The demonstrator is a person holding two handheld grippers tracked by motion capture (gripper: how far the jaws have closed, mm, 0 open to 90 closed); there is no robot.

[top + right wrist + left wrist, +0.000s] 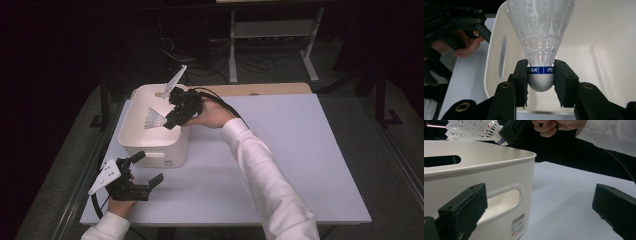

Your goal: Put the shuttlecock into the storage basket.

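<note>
A white shuttlecock (541, 37) with a blue band round its cork sits between the pads of my right gripper (541, 77), which is shut on the cork. In the high view the right gripper (170, 122) holds the shuttlecock (154, 119) just above the open top of a white plastic bin (155, 155), feathers pointing left. The bin's inside (611, 37) looks bare below it. My left gripper (148, 167) stands open on the table by the bin's near right corner, with nothing between its jaws. From the left gripper (541, 200) the bin wall (506, 177) is close, with the shuttlecock (471, 130) above its rim.
The bin stands at the back left of a white table top (280, 150), with a wooden strip (270, 89) behind it. A metal frame (272, 30) and cables lie on the dark floor beyond. The person's white sleeve (265, 175) crosses the table's middle.
</note>
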